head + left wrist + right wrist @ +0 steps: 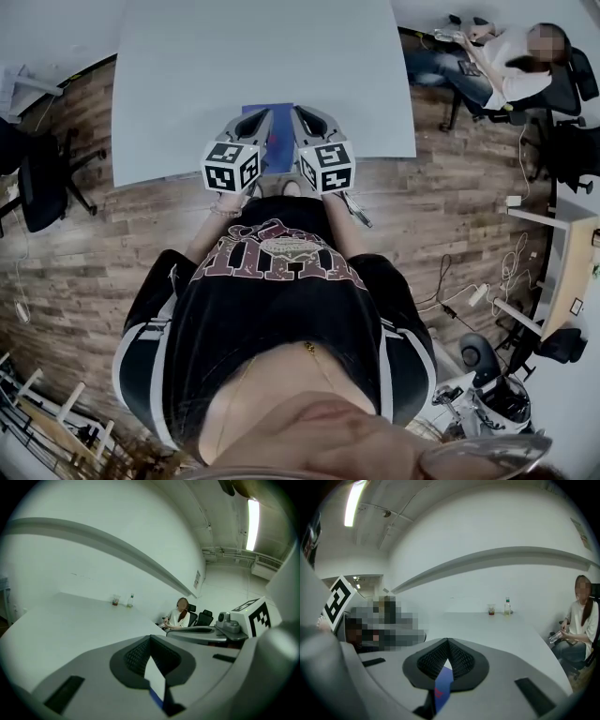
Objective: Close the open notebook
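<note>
On bench (262, 56), by its near edge: notebook (278, 150), flat, blue cover up. Just above it, side by side: left gripper (262, 116) and right gripper (298, 112), jaws of both pressed together, gripping nothing. Glimpsed beneath each pair: blue cover.

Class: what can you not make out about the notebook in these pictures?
- Head view: the left gripper and right gripper cover most of the blue notebook; whether it lies fully shut is hidden.
- Both gripper views: only a sliver of it shows under the shut jaws.
- Right gripper view: the red mark on its cover is too small to read.
</note>
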### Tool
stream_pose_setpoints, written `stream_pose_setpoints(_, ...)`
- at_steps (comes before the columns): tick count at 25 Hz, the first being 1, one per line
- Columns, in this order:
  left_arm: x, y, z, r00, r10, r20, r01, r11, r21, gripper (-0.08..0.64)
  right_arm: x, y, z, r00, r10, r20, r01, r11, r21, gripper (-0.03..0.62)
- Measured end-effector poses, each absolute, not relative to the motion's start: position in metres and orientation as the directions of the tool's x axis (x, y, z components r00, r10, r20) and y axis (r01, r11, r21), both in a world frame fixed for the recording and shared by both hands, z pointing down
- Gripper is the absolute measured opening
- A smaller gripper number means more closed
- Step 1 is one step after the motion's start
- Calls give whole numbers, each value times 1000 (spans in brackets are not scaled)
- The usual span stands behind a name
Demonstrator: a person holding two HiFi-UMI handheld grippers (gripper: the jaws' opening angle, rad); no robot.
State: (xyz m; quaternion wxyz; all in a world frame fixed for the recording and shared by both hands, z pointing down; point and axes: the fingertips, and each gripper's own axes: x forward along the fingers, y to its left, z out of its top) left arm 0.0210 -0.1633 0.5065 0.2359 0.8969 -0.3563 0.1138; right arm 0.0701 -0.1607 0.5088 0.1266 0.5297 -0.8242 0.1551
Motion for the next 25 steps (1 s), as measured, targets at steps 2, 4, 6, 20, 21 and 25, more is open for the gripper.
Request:
stream_pose_setpoints(2,24,-165,498,718,-597,357,-695,-639,330,46,72,-162,500,-409,-840,357,-911,395,-116,20)
stream_pose_setpoints(4,24,-167,493,715,-607,347,-698,-641,318,46,70,-163,494,-414,-845,339,-909,399,-115,20)
stream_pose_setpoints(6,24,-167,488,714,-614,337,-700,-642,313,46,68,-163,488,-419,-848,324,-907,405,-113,20)
stream_pose_setpoints(20,19,-168,437,701,-673,237,-713,-654,252,46,60,-167,436,-437,-871,224,-899,430,-80,20)
stream_pose_setpoints(21,19,-168,434,700,-676,231,-714,-654,249,46,60,-167,434,-439,-872,217,-898,432,-80,20)
stream_pose_setpoints(25,17,-169,423,697,-687,205,-717,-653,245,46,57,-167,424,-444,-874,199,-896,439,-72,20)
